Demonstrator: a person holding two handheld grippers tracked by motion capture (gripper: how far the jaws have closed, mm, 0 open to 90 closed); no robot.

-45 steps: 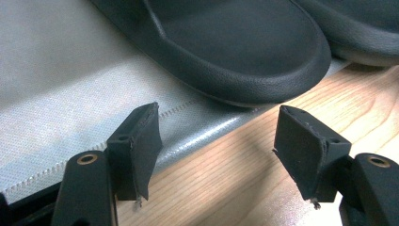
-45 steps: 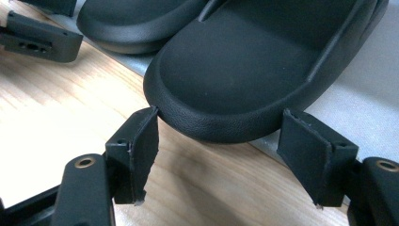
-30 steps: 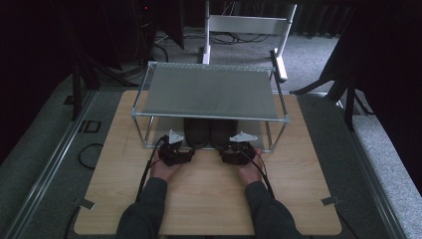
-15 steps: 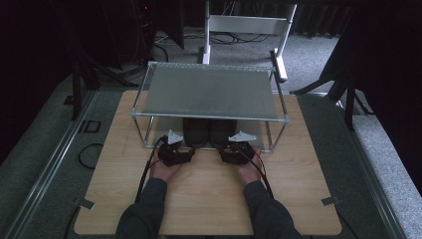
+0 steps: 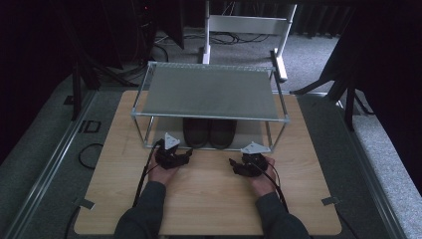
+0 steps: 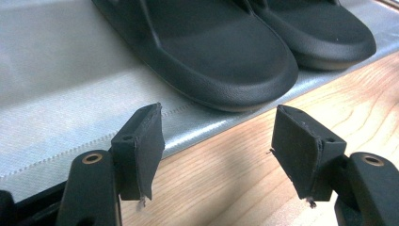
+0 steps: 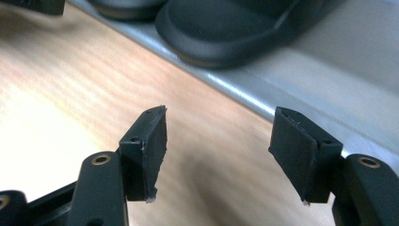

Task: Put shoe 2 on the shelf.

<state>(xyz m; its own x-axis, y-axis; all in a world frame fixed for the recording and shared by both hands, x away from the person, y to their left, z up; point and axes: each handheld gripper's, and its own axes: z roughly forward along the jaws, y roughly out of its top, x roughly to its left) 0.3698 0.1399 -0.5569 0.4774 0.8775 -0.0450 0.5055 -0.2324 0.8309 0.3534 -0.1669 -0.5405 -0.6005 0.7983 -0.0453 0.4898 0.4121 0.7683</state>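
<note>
Both your hands have pulled back from the rack (image 5: 211, 92) since a sec ago: grippers were right up at its front edge by the slippers, now they sit clear of it on the bare wooden table (image 5: 209, 199), and further apart from each other.

Left gripper (image 5: 186, 155) is just in front of the rack's front-left leg, tips angled in toward the slippers. Its jaws are spread wide w/ nothing between them; in the left gripper view you see only table and the grey mat edge through the gap (image 6: 216, 155).

Right gripper (image 5: 234, 164) is in front of the rack's front-right part, tips angled in toward the middle. Jaws also spread wide, nothing held; the right gripper view shows wood grain between them (image 7: 216, 155).

Pair of black slippers (image 5: 209, 132) sits side by side on the rack's lower level, on the grey mat (image 6: 56, 94), under the mesh top shelf. Toes point toward you and reach nearly to the mat's front edge. Left slipper (image 6: 211, 56) touches or nearly touches the right one (image 6: 324, 33); can't tell which.

Neither gripper touches the slippers or the rack.
</note>
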